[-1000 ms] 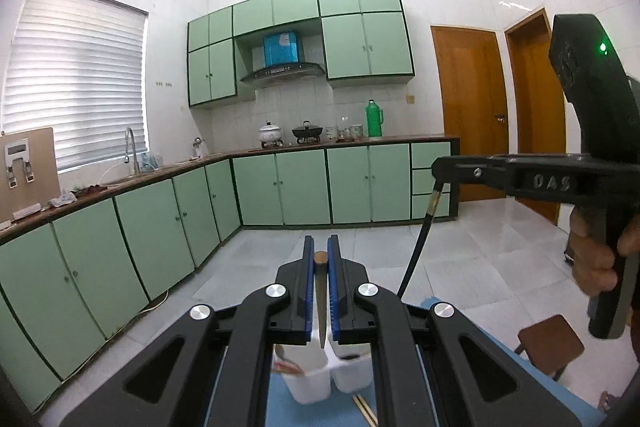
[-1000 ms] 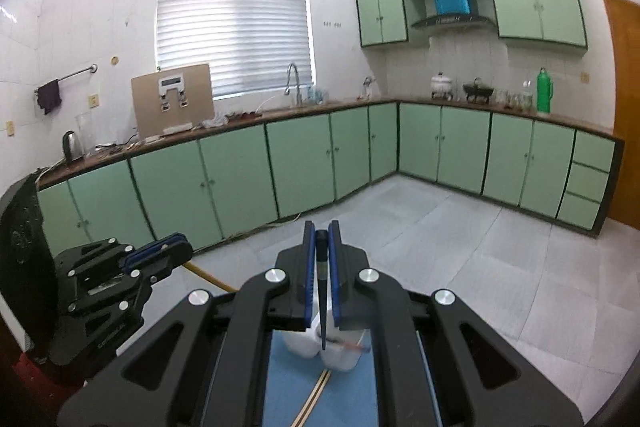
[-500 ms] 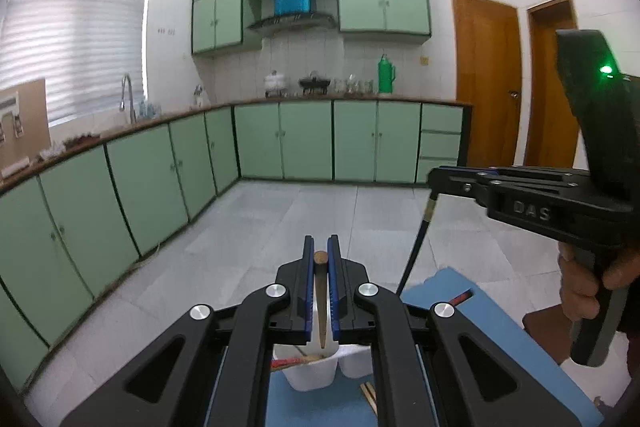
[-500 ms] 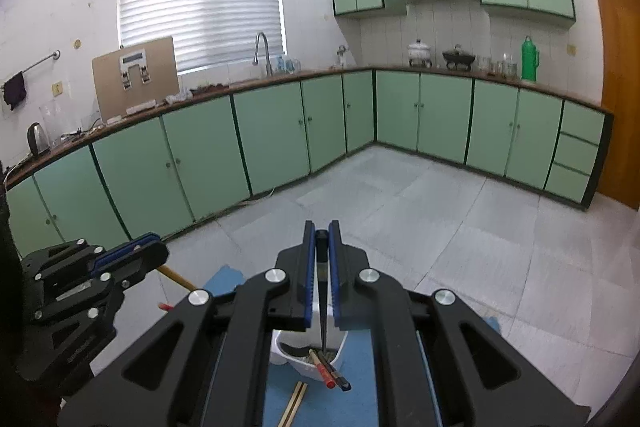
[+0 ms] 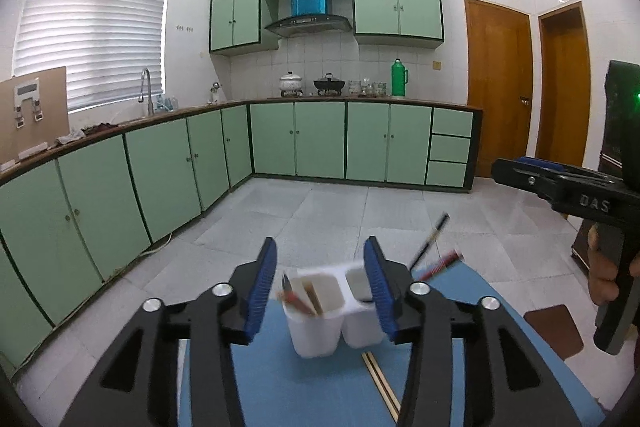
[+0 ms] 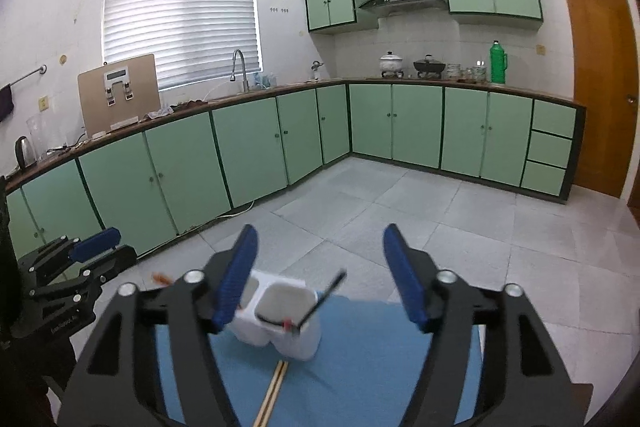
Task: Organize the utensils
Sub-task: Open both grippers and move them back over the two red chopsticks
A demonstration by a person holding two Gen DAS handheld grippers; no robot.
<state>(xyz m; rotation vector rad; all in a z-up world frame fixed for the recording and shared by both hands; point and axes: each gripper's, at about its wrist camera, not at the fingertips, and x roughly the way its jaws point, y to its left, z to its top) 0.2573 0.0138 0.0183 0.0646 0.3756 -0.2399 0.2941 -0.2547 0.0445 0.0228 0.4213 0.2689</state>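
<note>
Since both grippers held a chopstick a second ago and now stand wide, two sticks have just gone in.
Mat (image 5: pixel 320 387): blue, bears everything.
Holder (image 5: pixel 332 311): white, two cups, on the mat.
Left gripper (image 5: pixel 320 283): fingers wide, empty, above the holder.
Right gripper (image 6: pixel 320 275): fingers wide, empty.
Black chopstick (image 6: pixel 320 301): blurred, dropping into the right cup.
Wooden pair (image 6: pixel 274 387): loose on the mat, likely next.

White holder (image 5: pixel 316 327) on blue mat (image 5: pixel 280 387); blue pads (image 6: pixel 236 275); mint cabinets (image 6: pixel 248 147); green flask (image 6: pixel 497 63)
</note>
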